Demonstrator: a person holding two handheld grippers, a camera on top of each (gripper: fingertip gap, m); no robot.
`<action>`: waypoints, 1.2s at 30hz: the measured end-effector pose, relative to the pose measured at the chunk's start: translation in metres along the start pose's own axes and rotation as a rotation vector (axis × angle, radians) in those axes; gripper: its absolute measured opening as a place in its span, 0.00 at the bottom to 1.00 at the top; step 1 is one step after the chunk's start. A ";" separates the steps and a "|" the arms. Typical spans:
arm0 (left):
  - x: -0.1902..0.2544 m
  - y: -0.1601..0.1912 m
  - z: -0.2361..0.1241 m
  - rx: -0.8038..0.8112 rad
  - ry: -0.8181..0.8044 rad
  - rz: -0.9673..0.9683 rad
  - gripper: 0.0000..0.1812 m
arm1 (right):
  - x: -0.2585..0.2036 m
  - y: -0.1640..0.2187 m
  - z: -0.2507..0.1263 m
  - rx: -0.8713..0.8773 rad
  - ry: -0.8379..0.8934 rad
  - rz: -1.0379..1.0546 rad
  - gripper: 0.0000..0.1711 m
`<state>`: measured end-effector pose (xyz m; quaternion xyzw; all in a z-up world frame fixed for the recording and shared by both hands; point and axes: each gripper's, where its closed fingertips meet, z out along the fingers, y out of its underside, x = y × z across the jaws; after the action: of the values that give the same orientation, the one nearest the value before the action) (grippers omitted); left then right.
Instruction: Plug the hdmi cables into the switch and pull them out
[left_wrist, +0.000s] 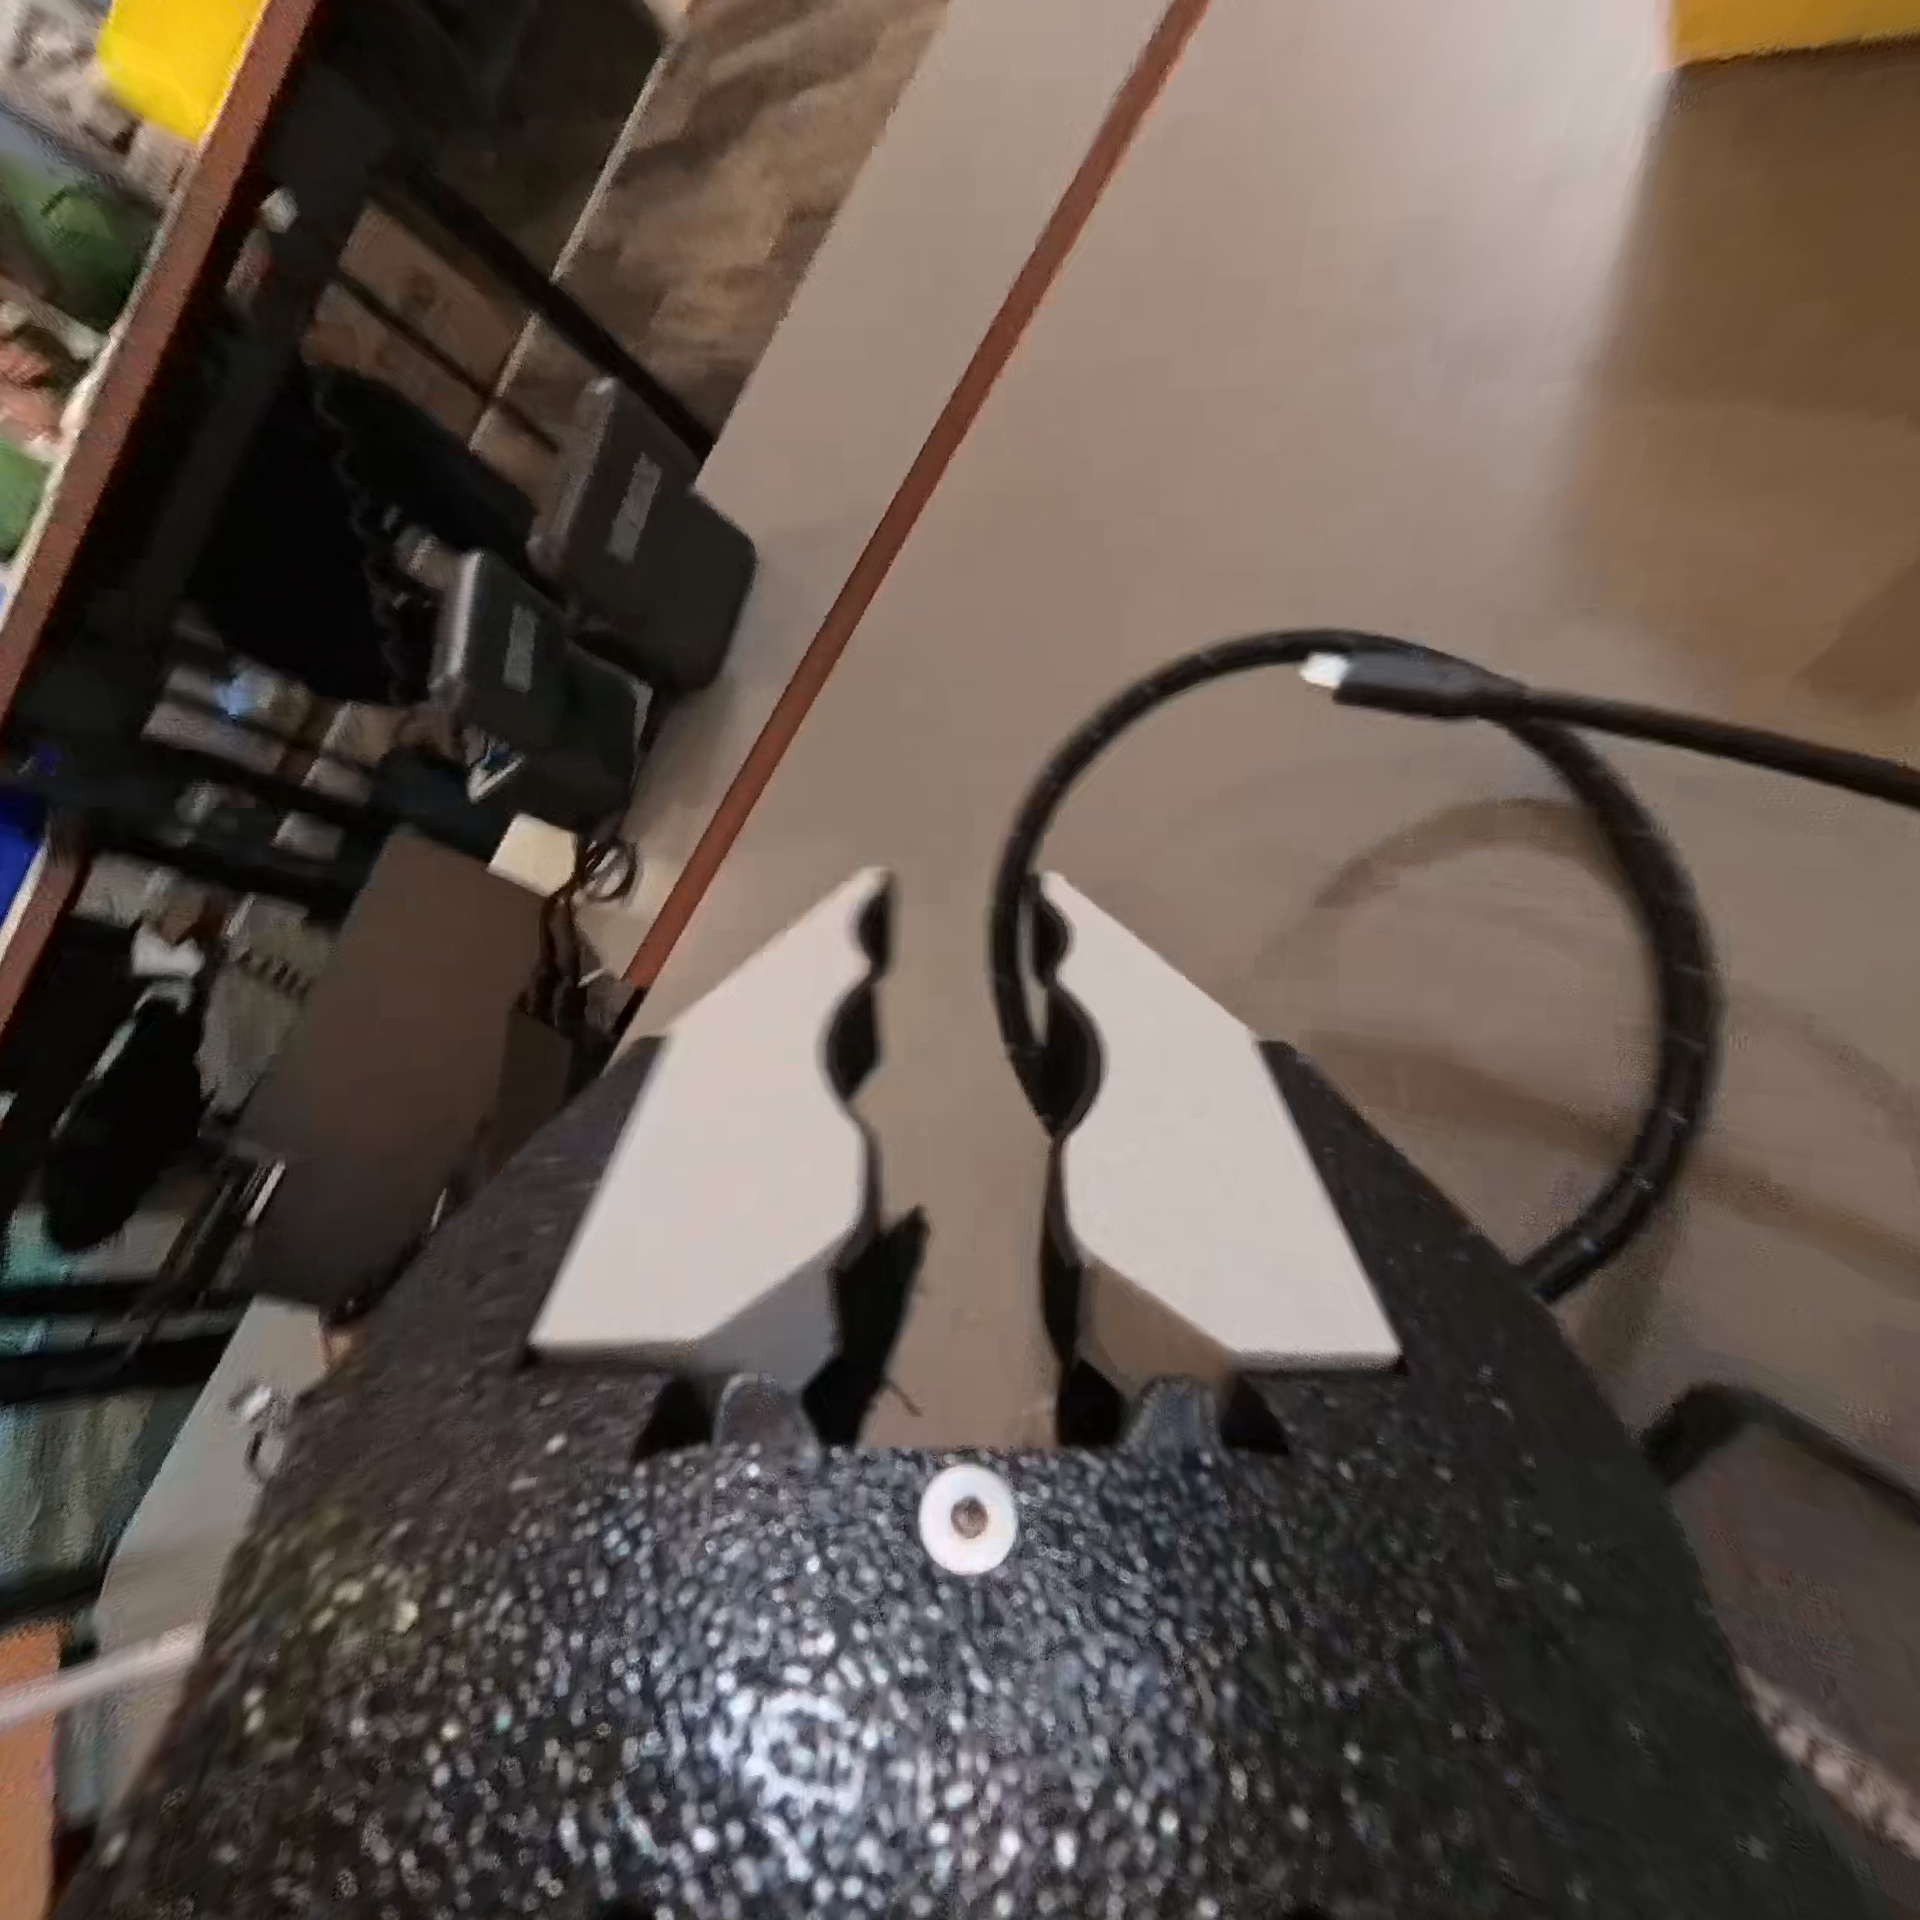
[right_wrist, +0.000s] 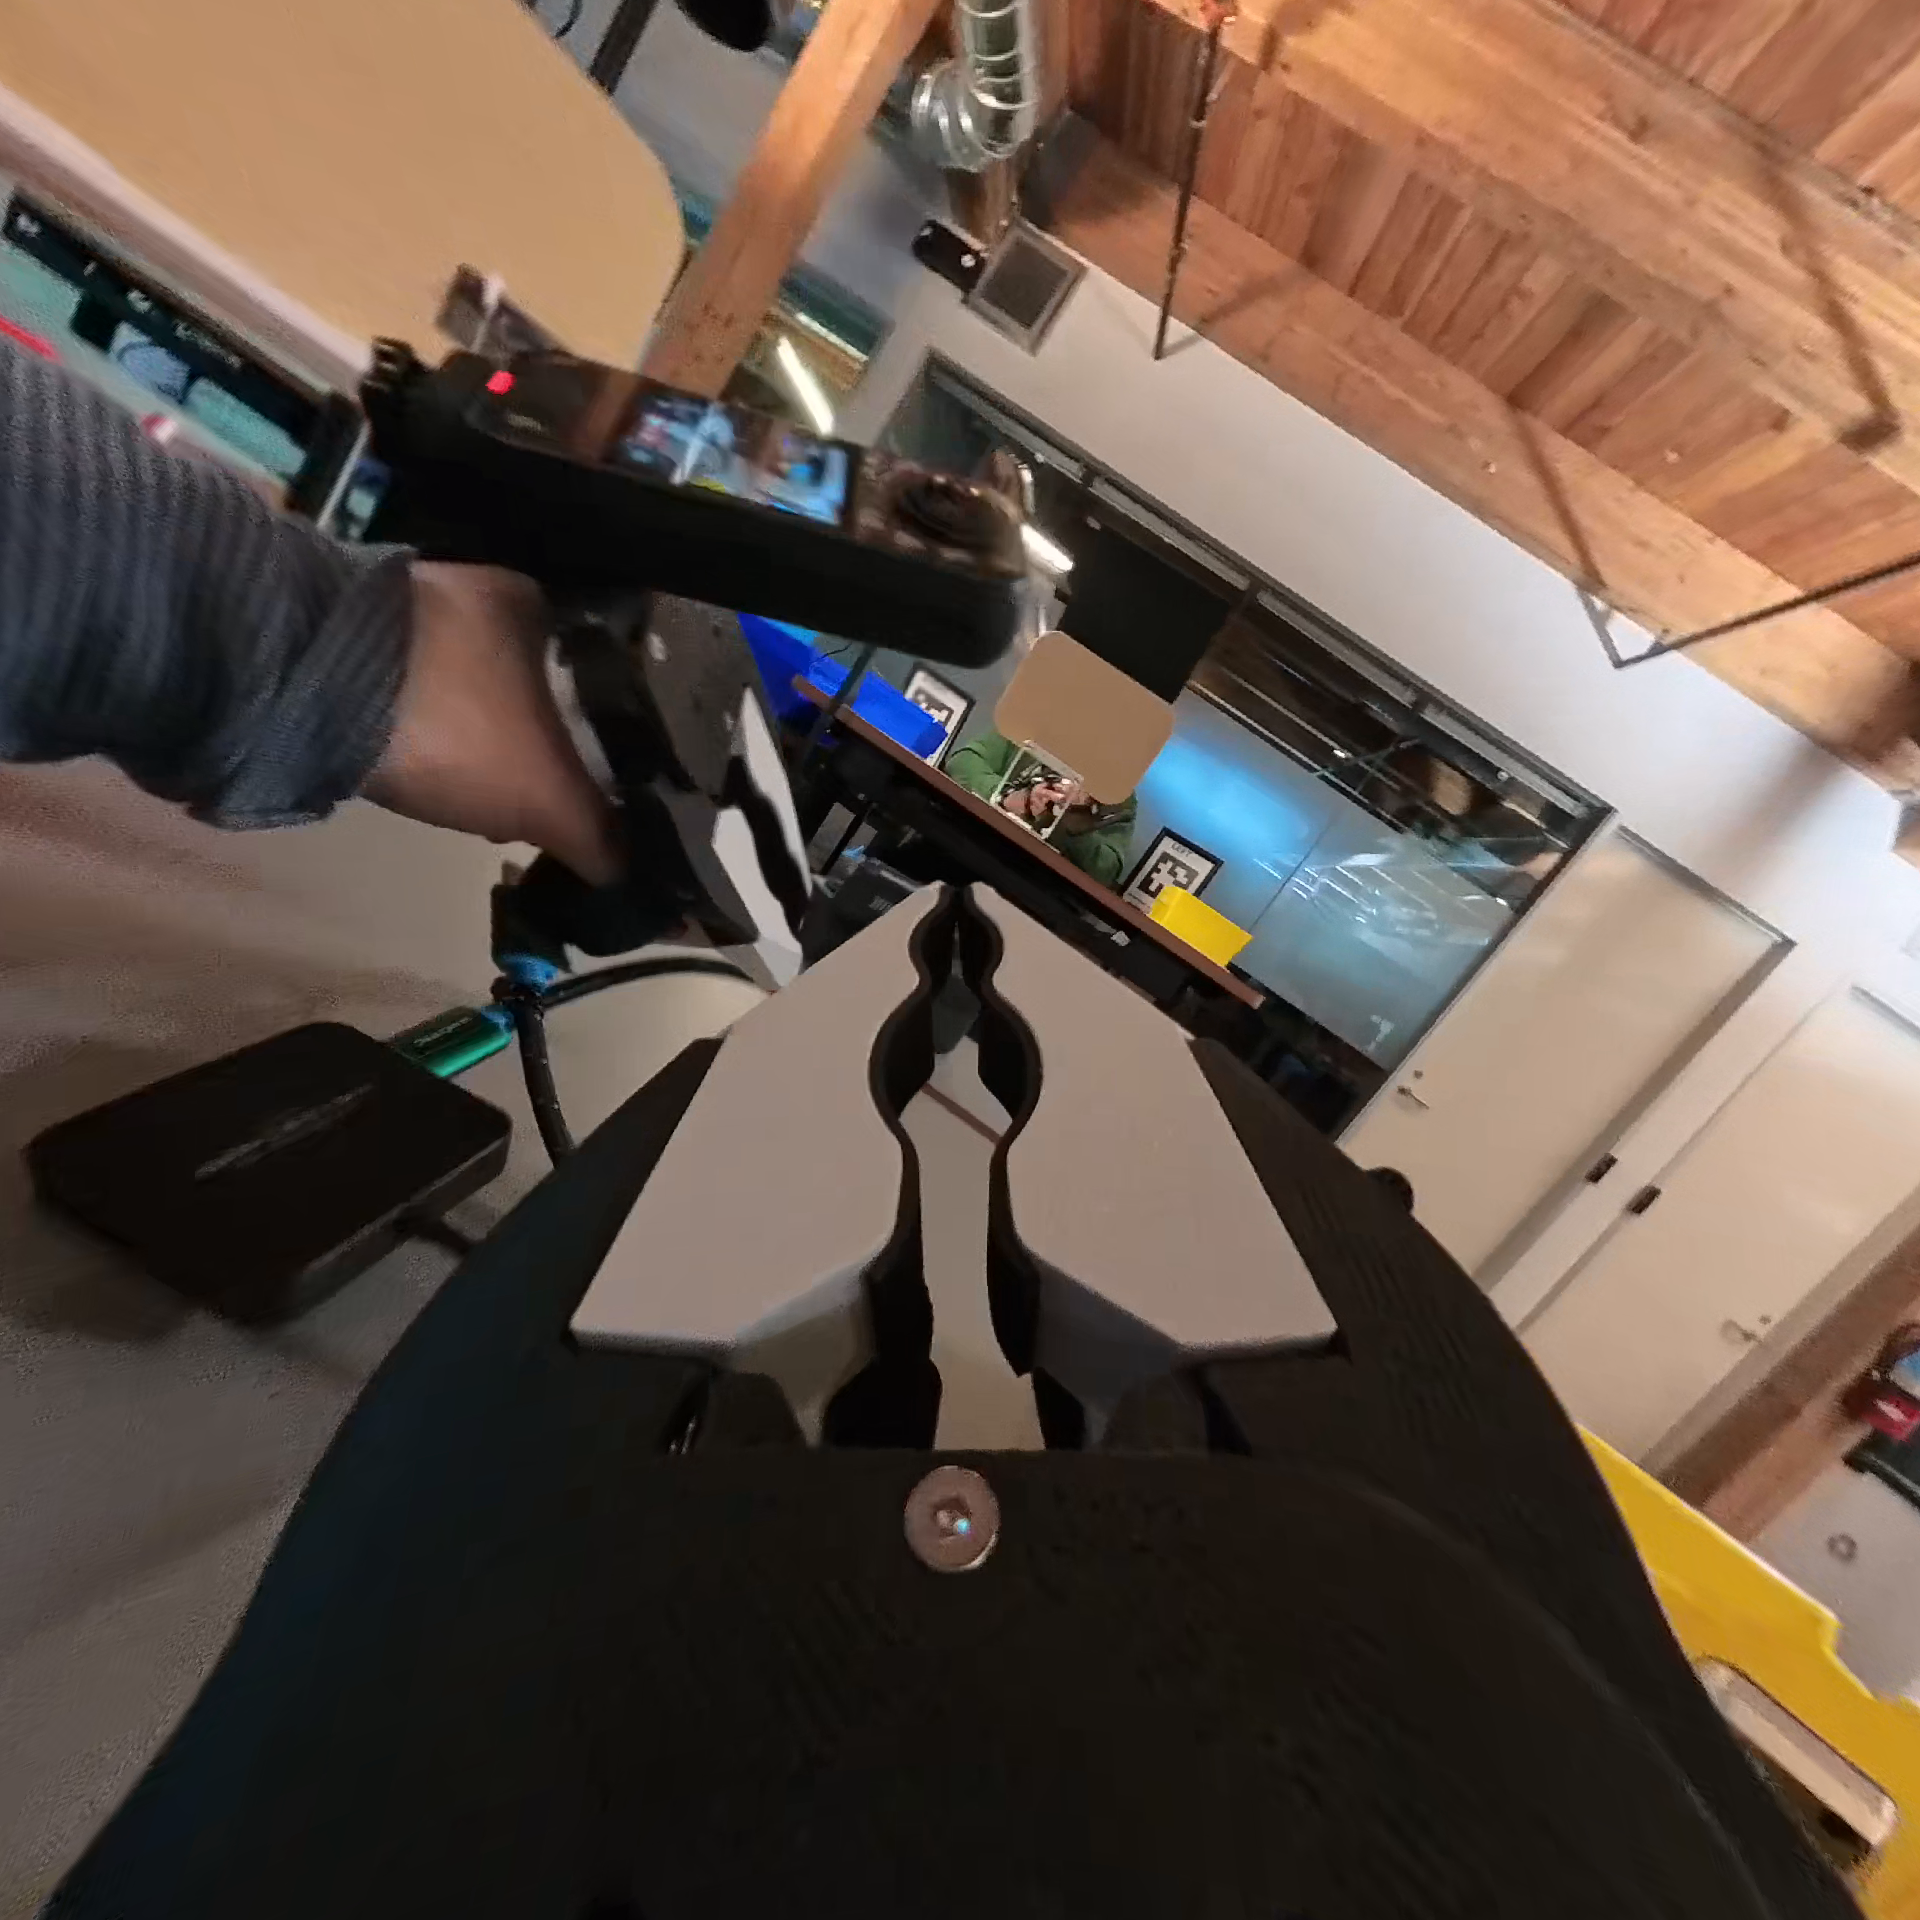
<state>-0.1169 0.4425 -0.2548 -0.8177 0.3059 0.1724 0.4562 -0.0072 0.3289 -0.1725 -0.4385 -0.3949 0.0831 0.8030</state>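
Observation:
In the right wrist view a flat black switch (right_wrist: 270, 1164) lies on the grey table at the left. A green plug (right_wrist: 457, 1039) sits against its far edge, and a black braided cable (right_wrist: 540, 1081) with a blue band runs past it. My right gripper (right_wrist: 951, 909) is shut and empty, raised and pointing away over the room. A hand holds the left gripper, whose white fingers (right_wrist: 764, 800) point down near the cable. In the left wrist view my left gripper (left_wrist: 966, 894) is open and empty above the table. The braided cable (left_wrist: 1662, 935) loops beside it. A thinner cable's small silver-tipped plug (left_wrist: 1325, 670) lies beyond.
The table's brown edge (left_wrist: 883, 520) runs diagonally at the left, with black power adapters (left_wrist: 644, 520) on the floor past it. A yellow bin (right_wrist: 1766, 1683) stands at the right. A dark flat object (left_wrist: 1766, 1475) is at the lower right. A person sits at a far table (right_wrist: 1039, 852). Across from one pair of fingers to the other is roughly 20 centimetres.

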 end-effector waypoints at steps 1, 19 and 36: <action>-0.008 0.003 0.001 -0.014 -0.063 -0.028 0.26 | -0.004 0.002 0.001 -0.008 -0.021 -0.015 0.00; 0.070 0.040 -0.131 0.387 0.047 -0.039 0.40 | -0.062 0.049 0.007 -0.198 -0.399 -0.165 0.06; 0.101 0.058 -0.118 0.300 0.200 -0.064 0.42 | -0.093 0.094 0.005 -0.316 -0.565 -0.624 0.03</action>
<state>-0.0790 0.2847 -0.2870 -0.7628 0.3458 0.0284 0.5456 -0.0534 0.3442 -0.2953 -0.3758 -0.7200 -0.1080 0.5733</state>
